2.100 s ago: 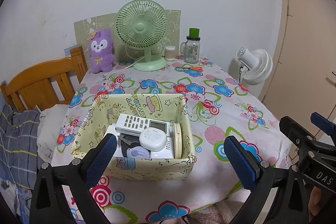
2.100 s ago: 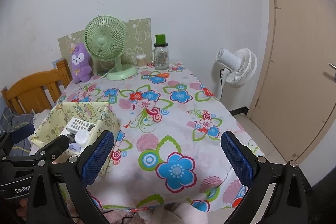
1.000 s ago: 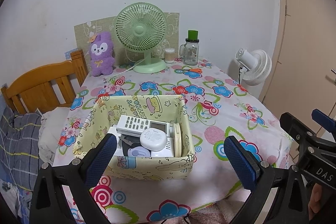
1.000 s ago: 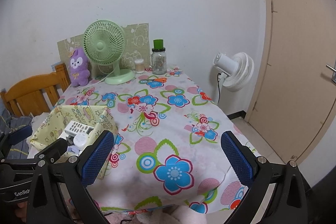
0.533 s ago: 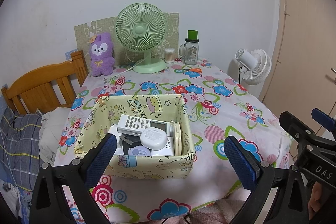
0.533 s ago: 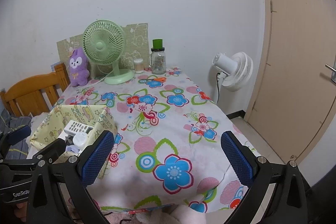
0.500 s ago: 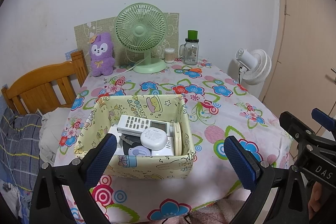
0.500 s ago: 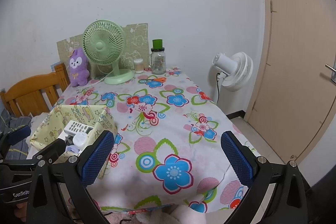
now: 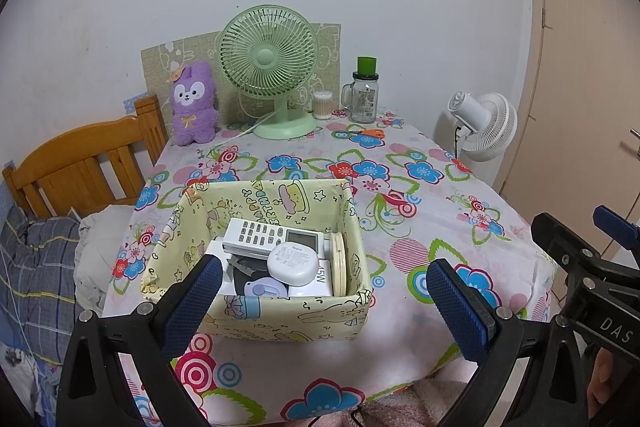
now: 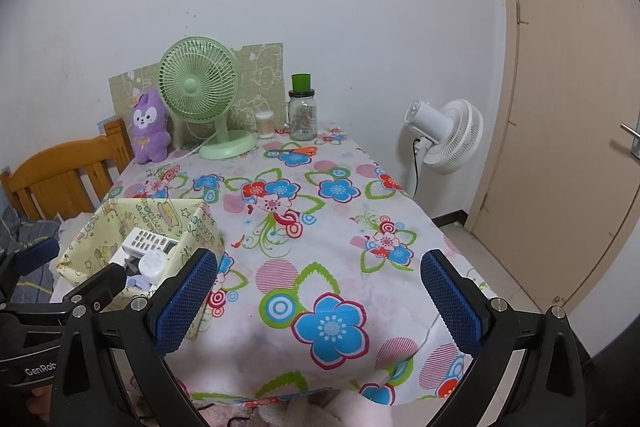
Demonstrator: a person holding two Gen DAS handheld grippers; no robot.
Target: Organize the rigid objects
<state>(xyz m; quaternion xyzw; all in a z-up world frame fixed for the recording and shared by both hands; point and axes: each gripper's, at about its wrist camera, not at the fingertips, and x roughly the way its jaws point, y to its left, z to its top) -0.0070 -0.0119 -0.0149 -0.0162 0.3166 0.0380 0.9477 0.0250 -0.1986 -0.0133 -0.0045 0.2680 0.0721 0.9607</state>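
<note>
A: Well, the rigid objects were already gathered in the yellow fabric bin (image 9: 256,323), which sat on the near left part of the floral tablecloth (image 9: 420,227). A white remote control (image 9: 272,237) lay across the top, with a round white case (image 9: 294,261) resting against its near edge and a small lavender gadget (image 9: 264,287) below that. A cream disc (image 9: 339,263) stood on edge against the bin's right wall.

B: And the grippers?

A: The left gripper (image 9: 324,301) hung in front of the bin with its jaws spread wide and nothing between them. The right gripper (image 10: 320,297) was over bare cloth to the right of the bin, jaws equally wide and empty.

B: So which step was it?

A: I'd judge it either the close of the sorting or a pause before taking something out; nothing loose lay nearby. Farther back stood the green desk fan (image 9: 272,83), a purple plush (image 9: 194,105), a glass jar with a green lid (image 9: 364,95), a cotton-swab tub (image 9: 322,105) and orange scissors (image 9: 370,133).

B: And next?

A: If the scissors counted, a long reach across the table and a narrow pinch on the handles would be needed.
</note>
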